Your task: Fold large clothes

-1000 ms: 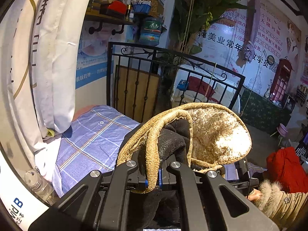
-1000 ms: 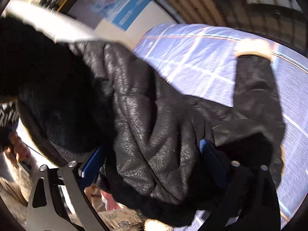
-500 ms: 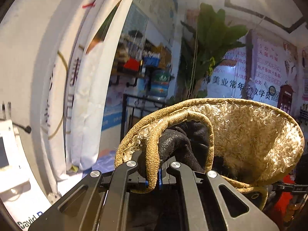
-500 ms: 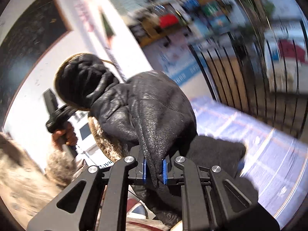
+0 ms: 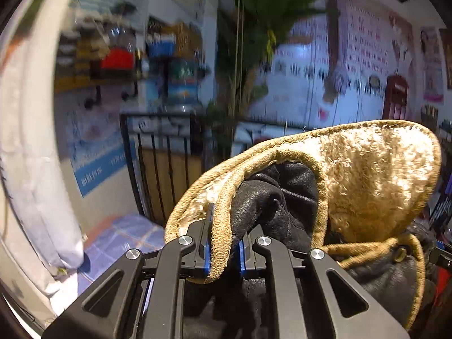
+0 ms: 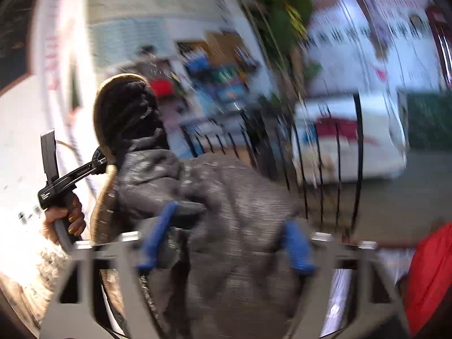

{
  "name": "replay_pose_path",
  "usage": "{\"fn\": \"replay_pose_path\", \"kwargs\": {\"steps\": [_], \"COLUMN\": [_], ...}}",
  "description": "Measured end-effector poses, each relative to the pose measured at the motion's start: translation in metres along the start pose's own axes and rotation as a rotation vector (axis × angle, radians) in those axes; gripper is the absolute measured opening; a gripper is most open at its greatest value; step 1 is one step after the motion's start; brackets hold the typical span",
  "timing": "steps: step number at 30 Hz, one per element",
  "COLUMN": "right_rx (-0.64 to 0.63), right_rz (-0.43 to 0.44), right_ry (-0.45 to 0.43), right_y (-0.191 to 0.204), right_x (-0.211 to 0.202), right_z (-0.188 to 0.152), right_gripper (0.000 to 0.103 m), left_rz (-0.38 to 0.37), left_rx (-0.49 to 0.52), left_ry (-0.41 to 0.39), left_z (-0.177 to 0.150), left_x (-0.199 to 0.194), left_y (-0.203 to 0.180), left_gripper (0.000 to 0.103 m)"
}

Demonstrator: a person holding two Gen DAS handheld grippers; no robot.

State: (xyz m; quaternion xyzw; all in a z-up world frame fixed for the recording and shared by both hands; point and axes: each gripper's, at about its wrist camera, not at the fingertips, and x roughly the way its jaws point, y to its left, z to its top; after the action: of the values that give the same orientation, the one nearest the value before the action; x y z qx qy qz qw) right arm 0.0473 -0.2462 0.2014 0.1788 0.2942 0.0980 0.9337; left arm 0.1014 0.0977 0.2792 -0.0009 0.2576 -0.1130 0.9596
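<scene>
Black leather with tan fleece lining: a heavy coat (image 5: pixel 276 197), filling the lower centre and right of the left wrist view, bunched and lifted clear of the bed (image 5: pixel 127 234) seen at lower left. Same coat (image 6: pixel 226 212) spread across the middle of the blurred right wrist view, hanging between the two grippers. Behind it, a black metal rail (image 5: pixel 158 169) at centre left and a white curtain (image 5: pixel 31 155) down the left edge. At far right of the right wrist view, a red garment (image 6: pixel 429 276), partly cut off.

Left gripper (image 5: pixel 223 247) at bottom centre, jaws clenched on the fleece-trimmed edge of the coat, trim pinched between the blue pads (image 5: pixel 208 254). Also visible at left of the right wrist view, held in a hand (image 6: pixel 66 220). Right gripper (image 6: pixel 226 248) at the bottom of its own view, jaws spread wide with leather lying between them; blue pads well apart, apparently not pinching.

Likely step: shaking the coat out in the air before laying it flat.

Risks, as judged: whole weight hanging from one narrow pinch on a rolled trim, so a slip on a hard swing; loose right side dropping off the open jaws and landing crumpled; a swinging hem catching the rail.
</scene>
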Motion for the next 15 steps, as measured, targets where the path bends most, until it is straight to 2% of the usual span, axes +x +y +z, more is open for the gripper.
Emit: {"fn": "replay_pose_path", "kwargs": {"steps": [2,3,5,6,7,9,10,11,13,15], "right_rx": [0.123,0.239,0.338,0.355,0.376,0.436,0.455,0.462,0.463,0.471], "right_rz": [-0.037,-0.046,-0.040,-0.078,-0.108,-0.116,-0.130,-0.159,-0.175,-0.184], "right_ry": [0.162,0.235,0.312,0.347,0.373,0.430,0.465,0.505,0.537,0.556], "right_y": [-0.033,-0.055,-0.080,-0.088,-0.096,-0.111,-0.117,-0.123,-0.134,-0.135], "right_x": [0.065,0.089,0.110,0.115,0.114,0.110,0.110,0.109,0.097,0.104], "right_z": [-0.032,-0.058,-0.106,-0.127,-0.144,-0.181,-0.196,-0.210,-0.235,-0.242], "right_gripper": [0.094,0.094,0.094,0.094,0.094,0.094,0.094,0.094,0.094,0.094], "left_rz": [-0.118,-0.152,-0.141,-0.136,-0.128,-0.087,-0.083,-0.108,-0.159,-0.156], "left_rx": [-0.085,-0.132,-0.190,-0.178,-0.164,-0.163,-0.190,-0.252,-0.343,-0.268], "left_ry": [0.199,0.291,0.492,0.580,0.627,0.629,0.638,0.651,0.646,0.614], "left_z": [-0.040,-0.067,-0.131,-0.166,-0.199,-0.247,-0.263,-0.272,-0.278,-0.263], "left_x": [0.070,0.098,0.143,0.158,0.165,0.161,0.162,0.165,0.169,0.181], "left_y": [0.013,0.020,0.035,0.040,0.046,0.062,0.073,0.085,0.105,0.101], "left_gripper": [0.013,0.013,0.013,0.013,0.013,0.016,0.020,0.021,0.021,0.021]}}
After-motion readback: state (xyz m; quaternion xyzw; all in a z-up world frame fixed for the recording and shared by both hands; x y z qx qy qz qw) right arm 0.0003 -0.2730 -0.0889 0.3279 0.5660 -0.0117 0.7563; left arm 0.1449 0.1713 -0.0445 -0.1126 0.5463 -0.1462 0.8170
